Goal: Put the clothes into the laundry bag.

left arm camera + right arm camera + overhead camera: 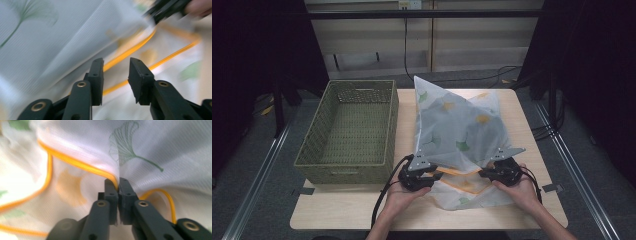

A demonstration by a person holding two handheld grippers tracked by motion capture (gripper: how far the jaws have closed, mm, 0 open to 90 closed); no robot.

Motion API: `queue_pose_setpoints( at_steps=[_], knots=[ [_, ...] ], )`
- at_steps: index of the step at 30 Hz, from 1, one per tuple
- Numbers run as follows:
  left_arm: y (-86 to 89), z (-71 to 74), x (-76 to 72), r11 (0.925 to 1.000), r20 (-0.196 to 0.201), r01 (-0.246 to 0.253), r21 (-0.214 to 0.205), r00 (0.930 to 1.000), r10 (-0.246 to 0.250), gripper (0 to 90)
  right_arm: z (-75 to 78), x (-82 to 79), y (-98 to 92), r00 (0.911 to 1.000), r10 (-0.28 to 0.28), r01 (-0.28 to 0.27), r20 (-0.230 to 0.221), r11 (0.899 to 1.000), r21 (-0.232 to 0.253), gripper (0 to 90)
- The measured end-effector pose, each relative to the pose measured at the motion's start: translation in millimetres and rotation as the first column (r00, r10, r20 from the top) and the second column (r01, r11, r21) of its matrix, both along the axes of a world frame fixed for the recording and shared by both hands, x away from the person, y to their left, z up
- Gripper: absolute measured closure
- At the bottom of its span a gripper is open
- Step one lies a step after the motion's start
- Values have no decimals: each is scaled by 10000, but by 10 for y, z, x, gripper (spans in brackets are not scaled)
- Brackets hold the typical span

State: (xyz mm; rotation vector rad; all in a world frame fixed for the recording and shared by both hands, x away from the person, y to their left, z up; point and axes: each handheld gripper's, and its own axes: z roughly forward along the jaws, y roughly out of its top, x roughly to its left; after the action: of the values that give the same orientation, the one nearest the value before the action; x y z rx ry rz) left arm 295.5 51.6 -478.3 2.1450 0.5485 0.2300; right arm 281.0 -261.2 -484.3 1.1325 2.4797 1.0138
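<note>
- A woven basket sits on the left part of the table, just beside the cloth.
- A white mesh bag, printed with green and yellow leaves and edged with an orange trim, lies on the right part of the table, its near edge raised between the two hands.
- The left gripper sits at the bag's near left edge; in the left gripper view its jaws stand apart with a clear gap, and the trim runs beyond the fingertips without being pinched.
- The right gripper is at the near right edge; its jaws are pressed together on the trimmed edge, which bunches at the fingertips.
</note>
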Motion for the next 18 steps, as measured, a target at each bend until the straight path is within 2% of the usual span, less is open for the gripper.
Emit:
queue_pose_setpoints(
  at_steps=[2, 3, 4, 5, 6, 7, 9, 12, 14, 15, 17, 18],
  knots=[
    [22, -66, 5, 9997, -230, -13, 243, 9997, 19, 656, -12, -6, -28, 10000, 6, -6, 3, 9998, -193, 888],
    [30, -105, -4, 9981, -210, -175, 596, 9996, 188, 655, -16, -3, -38, 10000, 20, -21, -93, 9999, -114, 890],
    [48, -144, -7, 9965, -274, -117, 831, 9995, 140, 666, -18, 1, -44, 9999, -91, 87, -128, 9996, -261, 890],
    [64, -173, -15, 9959, -345, -163, 892, 9992, 195, 671, -29, 6, -52, 9998, -84, 78, -189, 9994, -325, 889],
    [97, -222, -30, 9927, -278, -456, 1112, 9984, 489, 677, -38, 3, -55, 9998, -74, 65, -174, 9986, -519, 886],
    [143, -239, -34, 9928, -293, -441, 1112, 9984, 476, 709, -62, -4, -74, 9997, -130, 118, -197, 9981, -610, 881],
    [213, -253, -44, 9935, -443, -646, 939, 9966, 690, 748, -78, -5, -130, 9993, -266, 254, -280, 9987, -450, 872],
    [314, -243, -96, 9889, -473, -1040, 1063, 9929, 1095, 777, -76, 3, -159, 9988, -425, 411, -260, 9977, -540, 852],
    [387, -243, -151, 9885, -599, -1149, 984, 9908, 1211, 795, -81, 5, -161, 9988, -426, 414, -238, 9979, -494, 832],
    [424, -248, -183, 9869, -456, -1274, 987, 9902, 1323, 800, -80, 5, -161, 9989, -439, 428, -179, 9975, -560, 822],
    [491, -250, -249, 9875, -587, -1324, 861, 9887, 1377, 805, -79, 5, -164, 9986, -495, 485, -206, 9978, -462, 762],
    [526, -255, -285, 9866, -802, -1476, 690, 9850, 1529, 813, -69, 3, -171, 9984, -530, 522, -171, 9976, -454, 729]
  ],
)
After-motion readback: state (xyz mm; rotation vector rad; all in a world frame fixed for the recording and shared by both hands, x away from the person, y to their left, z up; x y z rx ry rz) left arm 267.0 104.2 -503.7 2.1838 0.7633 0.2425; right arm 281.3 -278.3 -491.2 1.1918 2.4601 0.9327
